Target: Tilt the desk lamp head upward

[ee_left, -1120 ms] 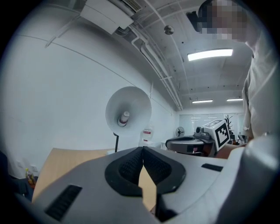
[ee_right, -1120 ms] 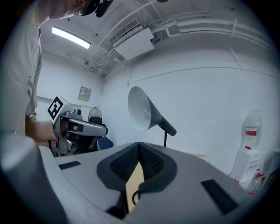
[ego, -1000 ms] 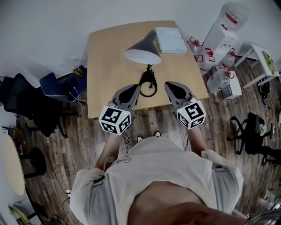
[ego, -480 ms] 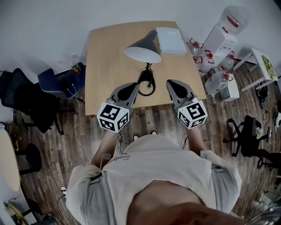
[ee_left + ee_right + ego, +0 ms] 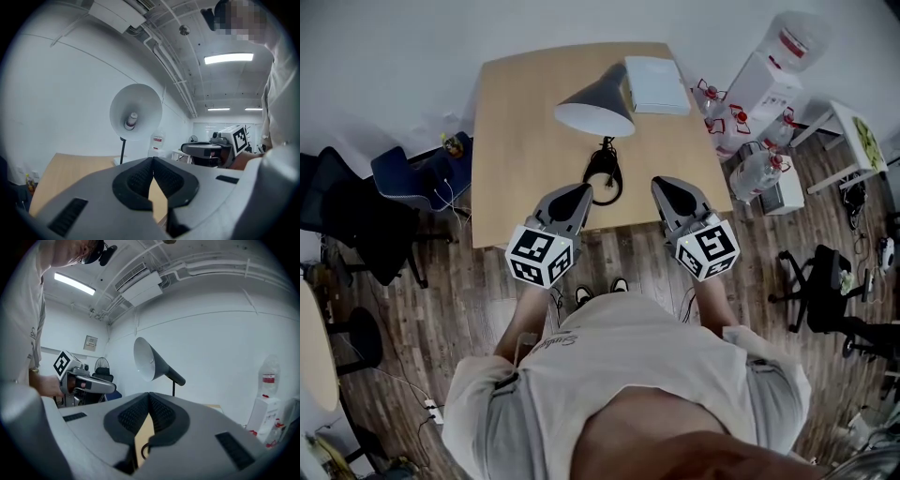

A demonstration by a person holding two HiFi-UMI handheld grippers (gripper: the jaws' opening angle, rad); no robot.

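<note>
A grey desk lamp stands on the wooden table (image 5: 516, 141). Its cone head (image 5: 595, 103) faces toward me and down, with the bulb showing inside the shade (image 5: 136, 112) and the shade side-on (image 5: 146, 359) in the right gripper view. The black base with a coiled cord (image 5: 603, 173) sits near the front edge. My left gripper (image 5: 580, 193) (image 5: 153, 160) is shut on nothing, at the front edge left of the base. My right gripper (image 5: 665, 185) (image 5: 149, 395) is shut and empty, right of the base. Neither touches the lamp.
A white flat box (image 5: 656, 84) lies at the table's far right corner behind the lamp head. A water dispenser (image 5: 773, 80) and water bottles (image 5: 757, 172) stand to the right. Dark office chairs (image 5: 356, 220) sit left, another (image 5: 825, 286) right.
The head view has shifted slightly. Both grippers stay shut at the table's front edge on either side of the lamp base. The lamp head has not moved.
</note>
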